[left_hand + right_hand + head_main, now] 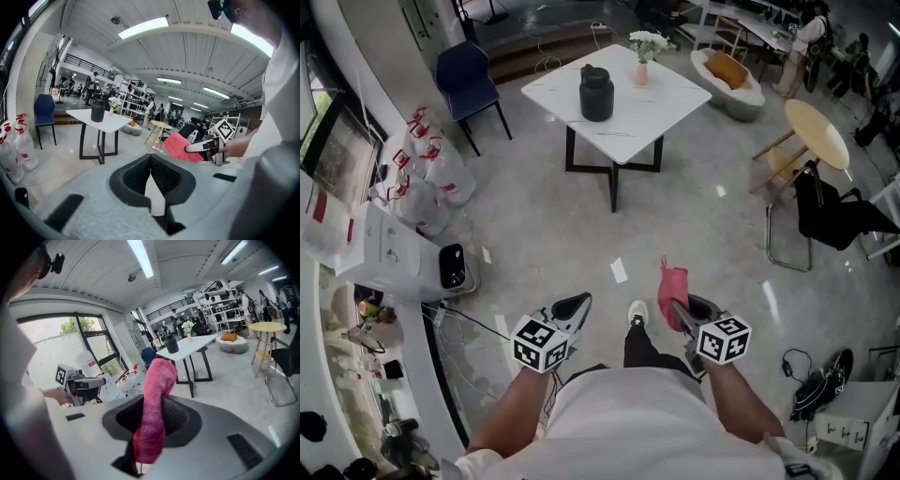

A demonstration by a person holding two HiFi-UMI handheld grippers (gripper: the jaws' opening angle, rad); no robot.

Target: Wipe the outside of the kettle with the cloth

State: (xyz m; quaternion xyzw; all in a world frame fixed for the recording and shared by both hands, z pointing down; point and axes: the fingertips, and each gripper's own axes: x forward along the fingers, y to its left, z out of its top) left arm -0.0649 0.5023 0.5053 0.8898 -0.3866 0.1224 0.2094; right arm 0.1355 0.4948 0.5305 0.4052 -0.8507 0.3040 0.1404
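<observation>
A black kettle (pixel 596 93) stands on the white table (pixel 675 98) well ahead of me; it also shows small in the left gripper view (pixel 97 110) and the right gripper view (pixel 171 344). My right gripper (pixel 680 314) is shut on a pink cloth (pixel 673 283), which stands up out of the jaws (pixel 154 413) and is visible from the left side too (pixel 180 146). My left gripper (pixel 572 305) is shut with nothing in it (pixel 151 176). Both grippers are held low in front of my body, far short of the table.
A vase of flowers (pixel 643 47) sits on the table behind the kettle. A blue chair (pixel 469 80) stands to the table's left, with white bags (pixel 431 178) and a white unit (pixel 394 258) further left. At right are a round yellow table (pixel 817 131) and a chair with a black jacket (pixel 830 211).
</observation>
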